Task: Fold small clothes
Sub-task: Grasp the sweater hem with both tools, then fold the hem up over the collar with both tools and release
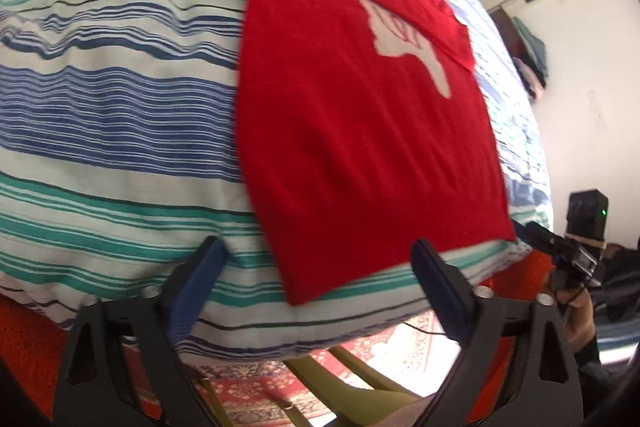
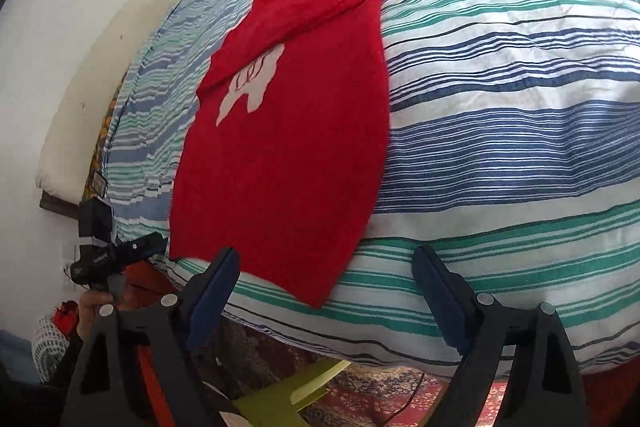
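A small red shirt with a white print lies flat on a striped bed cover, one side folded inward over the print. Its hem hangs near the bed's front edge. My left gripper is open and empty, its jaws wide apart just before the hem's left corner. In the right wrist view the same shirt lies on the cover, and my right gripper is open and empty just before the hem's right corner. The right gripper also shows in the left wrist view, and the left gripper in the right wrist view.
A patterned red rug and a yellow-green chair frame lie below the bed edge. A white pillow rests against the wall on the far side. Hanging clothes are at the back right.
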{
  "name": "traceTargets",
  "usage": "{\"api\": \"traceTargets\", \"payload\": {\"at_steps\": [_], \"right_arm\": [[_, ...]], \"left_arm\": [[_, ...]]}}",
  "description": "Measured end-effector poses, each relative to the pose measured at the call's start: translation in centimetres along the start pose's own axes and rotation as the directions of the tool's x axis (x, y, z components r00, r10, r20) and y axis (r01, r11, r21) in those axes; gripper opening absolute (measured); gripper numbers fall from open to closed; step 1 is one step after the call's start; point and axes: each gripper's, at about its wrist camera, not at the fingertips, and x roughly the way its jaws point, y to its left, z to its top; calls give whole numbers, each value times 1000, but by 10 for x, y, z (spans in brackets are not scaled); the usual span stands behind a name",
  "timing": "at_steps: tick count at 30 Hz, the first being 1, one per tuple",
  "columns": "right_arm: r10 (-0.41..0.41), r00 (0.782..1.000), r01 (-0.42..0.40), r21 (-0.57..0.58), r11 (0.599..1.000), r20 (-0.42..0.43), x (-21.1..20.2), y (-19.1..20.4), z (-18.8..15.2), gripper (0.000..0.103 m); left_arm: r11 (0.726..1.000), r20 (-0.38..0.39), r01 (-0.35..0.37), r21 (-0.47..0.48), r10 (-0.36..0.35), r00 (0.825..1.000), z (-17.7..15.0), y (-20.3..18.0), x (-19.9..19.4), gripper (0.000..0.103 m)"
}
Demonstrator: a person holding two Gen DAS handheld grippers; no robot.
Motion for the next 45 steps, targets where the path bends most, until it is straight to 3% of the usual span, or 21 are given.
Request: {"api": "traceTargets", "payload": {"at_steps": [1,2,4,5,6,7,11,14,17,21,26,28,31,33,35,37,39,42,44,45], "right_arm": [[5,1000,-5,-1,1000,-3,1,1,0,84],[15,1000,-15,4,1000,-8,3,1,0,79],[26,999,-25,11,1000,-47,11,2,0,59],[27,997,-27,1,1000,-74,16,3,0,40],[12,996,-14,-21,1000,-94,20,7,0,15],[-21,995,17,-45,999,-93,20,11,1,6],[11,1000,-11,-22,1000,28,-8,18,20,5],[18,992,-13,-39,999,123,-26,26,58,6],[7,982,2,-51,999,190,-26,31,114,5],[-12,970,23,-43,999,243,-1,30,205,5],[-48,967,51,-8,999,251,52,23,306,5],[-65,965,65,5,998,254,72,18,336,5],[-63,964,54,41,998,260,101,6,365,7],[-97,957,78,77,994,273,111,-3,375,21],[-132,948,104,110,988,290,110,-12,377,37],[-134,933,98,121,988,334,96,-13,373,41],[-122,923,111,51,993,365,76,-1,361,42],[38,948,13,-156,988,315,56,22,326,42],[110,964,-43,-265,963,243,54,29,289,42],[90,973,-24,-292,956,213,58,27,270,43]], "left_arm": [[1000,-19,17,0,-17,1000,0,-2,4,66],[999,-64,47,-18,-48,997,-1,-2,13,47],[998,-95,58,-21,-60,994,-1,-6,23,18],[998,-97,62,-5,-62,993,-1,-10,23,6],[997,-84,75,-1,-75,994,-1,-13,18,6],[996,-61,92,-5,-92,994,1,-16,11,6],[981,73,194,-32,-191,979,38,-25,-32,5],[970,144,243,-26,-237,961,98,-32,-44,5],[978,199,210,-10,-203,959,165,-35,-39,5],[981,227,187,-58,-170,959,260,-30,-10,5],[990,221,103,-100,-79,972,343,-20,37,6],[990,227,71,-122,-42,973,364,-12,53,8],[982,243,20,-188,27,970,385,7,67,21],[972,243,16,-235,43,969,391,22,66,56],[968,261,9,-251,59,964,385,29,54,62],[979,300,17,-203,46,953,369,26,38,63],[991,318,26,-129,17,948,349,14,29,69],[996,298,60,71,-78,951,294,-18,32,92],[991,241,4,132,-36,970,268,-24,55,96],[990,193,-57,132,31,981,260,-19,72,94]]}}
